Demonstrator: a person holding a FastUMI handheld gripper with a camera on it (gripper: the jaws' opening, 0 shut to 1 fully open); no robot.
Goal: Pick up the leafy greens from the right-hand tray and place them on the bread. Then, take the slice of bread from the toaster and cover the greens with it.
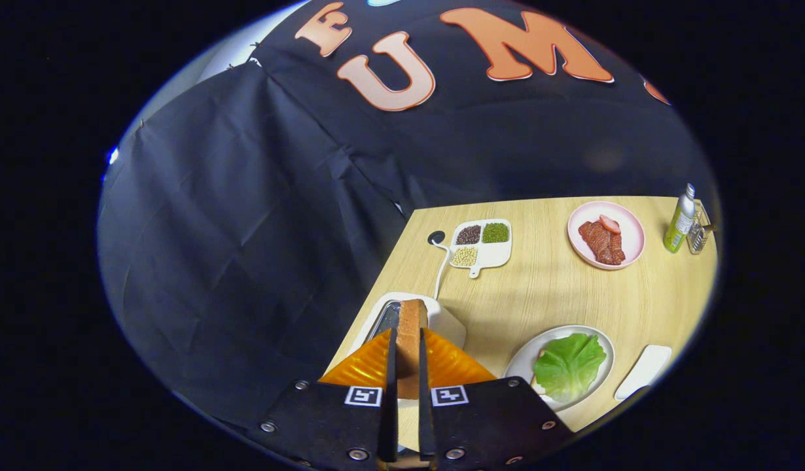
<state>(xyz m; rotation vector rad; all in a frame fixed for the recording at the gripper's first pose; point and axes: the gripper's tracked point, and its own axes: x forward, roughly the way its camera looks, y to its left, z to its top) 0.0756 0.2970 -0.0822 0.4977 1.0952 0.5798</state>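
Nearest us, the hand-held gripper (408,356) is clenched on an upright slice of brown-crusted bread (410,340), both fingers pressing its faces, just above the slot of the white toaster (442,320). Everything sits on the pale wooden table (553,294). On the round white plate (602,343) to the right, a green lettuce leaf (568,365) covers the bread beneath. Beyond, we see a pink plate (631,235) holding red meat slices (601,241), then a white divided tray (497,252) with dark, green and pale beans, and a small green bottle (679,219).
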